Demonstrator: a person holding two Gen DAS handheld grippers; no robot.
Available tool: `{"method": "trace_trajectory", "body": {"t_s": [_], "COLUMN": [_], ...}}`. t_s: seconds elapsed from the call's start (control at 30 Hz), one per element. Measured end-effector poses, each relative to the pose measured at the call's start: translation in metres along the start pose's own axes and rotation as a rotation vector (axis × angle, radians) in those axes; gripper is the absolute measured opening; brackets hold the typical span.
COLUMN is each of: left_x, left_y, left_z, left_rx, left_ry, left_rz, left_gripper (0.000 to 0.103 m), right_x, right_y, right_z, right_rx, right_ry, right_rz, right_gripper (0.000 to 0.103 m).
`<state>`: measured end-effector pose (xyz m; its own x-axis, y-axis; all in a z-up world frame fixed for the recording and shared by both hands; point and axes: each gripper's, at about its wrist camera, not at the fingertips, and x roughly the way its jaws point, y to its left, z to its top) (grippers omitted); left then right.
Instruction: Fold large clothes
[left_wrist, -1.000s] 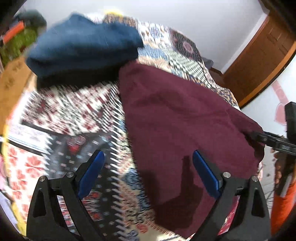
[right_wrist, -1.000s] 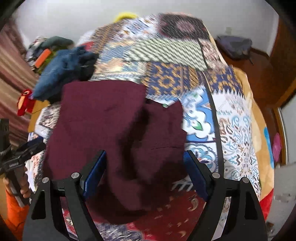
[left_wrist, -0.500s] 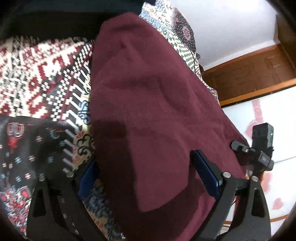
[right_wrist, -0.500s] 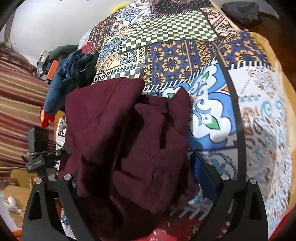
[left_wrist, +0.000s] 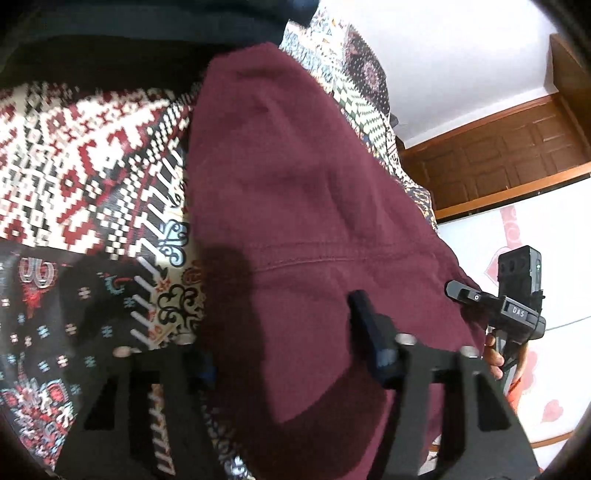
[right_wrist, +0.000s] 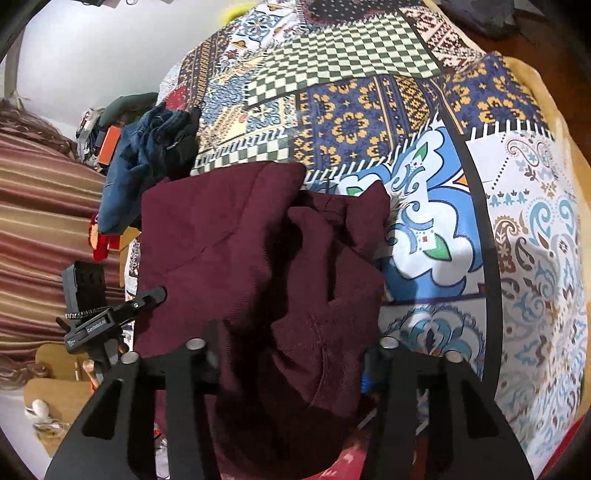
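With both claws just closed on the near hem of the maroon garment (left_wrist: 314, 221), left claw (left_wrist: 284, 354) and right claw (right_wrist: 291, 362) pinching cloth, we should lift evenly and carry it toward the bed's (right_wrist: 424, 229) far edge.

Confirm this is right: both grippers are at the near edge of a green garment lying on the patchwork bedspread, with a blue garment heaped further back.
One thing is wrong: the garment is maroon, not green, as the right wrist view shows. The rest holds: the left gripper and right gripper, whose jaws have just been closing, have its near edge between them on the bedspread, and the blue garment is heaped further back.
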<state>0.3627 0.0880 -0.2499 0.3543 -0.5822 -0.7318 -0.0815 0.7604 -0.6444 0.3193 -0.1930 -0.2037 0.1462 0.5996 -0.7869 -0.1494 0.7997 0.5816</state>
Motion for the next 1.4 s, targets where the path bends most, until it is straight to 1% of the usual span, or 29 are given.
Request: {"method": "trace_trajectory", "body": {"t_s": [0.03,0.07,0.13,0.2,0.3,0.47,0.57,0.7,0.8,0.9,0.97,1.07,1.13,1.2,1.23,1.33,1.4], "left_x": [-0.005,-0.011,-0.022,-0.037,-0.065,-0.125,-0.164,-0.218,-0.248,-0.271,-0.286,-0.296,-0.294,-0.286,-0.279,-0.248,-0.221], "left_y": [-0.004,-0.01,-0.02,-0.032,-0.045,-0.065,-0.076,-0.074,-0.066,-0.052,-0.038,-0.018,0.001,0.02,0.03,0.068,0.095], "left_z": [-0.001,-0.003,-0.007,-0.01,-0.015,-0.02,-0.016,0.0,0.022,0.057,0.084,0.119,0.146,0.17,0.182,0.214,0.225], "left_rx": [0.009,0.024,0.059,0.095,0.135,0.201,0.243,0.253,0.26,0.25,0.236,0.221,0.201,0.187,0.185,0.139,0.097], "left_ry": [-0.008,-0.016,-0.032,-0.057,-0.102,-0.218,-0.304,-0.417,-0.476,-0.513,-0.531,-0.539,-0.538,-0.529,-0.516,-0.457,-0.405], "left_rz": [0.011,0.022,0.037,0.053,0.057,0.051,0.06,0.065,0.09,0.117,0.12,0.132,0.154,0.191,0.215,0.246,0.259], "left_gripper": [0.046,0.043,0.035,0.032,0.031,0.03,0.03,0.03,0.03,0.03,0.03,0.031,0.031,0.032,0.033,0.034,0.037], "right_x": [-0.002,-0.006,-0.013,-0.022,-0.037,-0.063,-0.072,-0.071,-0.058,-0.039,-0.026,0.002,0.025,0.052,0.06,0.105,0.131], "right_y": [0.004,0.01,0.023,0.034,0.053,0.104,0.138,0.185,0.216,0.239,0.248,0.256,0.257,0.254,0.254,0.245,0.231], "right_z": [-0.001,-0.003,-0.007,-0.012,-0.015,-0.009,0.004,0.033,0.058,0.085,0.101,0.129,0.148,0.166,0.17,0.187,0.193], "right_rx": [-0.004,-0.011,-0.034,-0.05,-0.071,-0.162,-0.225,-0.312,-0.365,-0.399,-0.412,-0.414,-0.398,-0.38,-0.376,-0.36,-0.335], "right_ry": [-0.001,-0.004,-0.02,-0.04,-0.072,-0.157,-0.206,-0.263,-0.296,-0.327,-0.345,-0.358,-0.344,-0.322,-0.316,-0.276,-0.237], "right_rz": [0.009,0.013,0.011,0.019,0.037,0.071,0.098,0.128,0.133,0.15,0.162,0.176,0.182,0.173,0.163,0.101,0.056], "right_gripper": [0.032,0.031,0.029,0.028,0.028,0.028,0.028,0.028,0.028,0.028,0.028,0.028,0.028,0.028,0.028,0.028,0.029]}}
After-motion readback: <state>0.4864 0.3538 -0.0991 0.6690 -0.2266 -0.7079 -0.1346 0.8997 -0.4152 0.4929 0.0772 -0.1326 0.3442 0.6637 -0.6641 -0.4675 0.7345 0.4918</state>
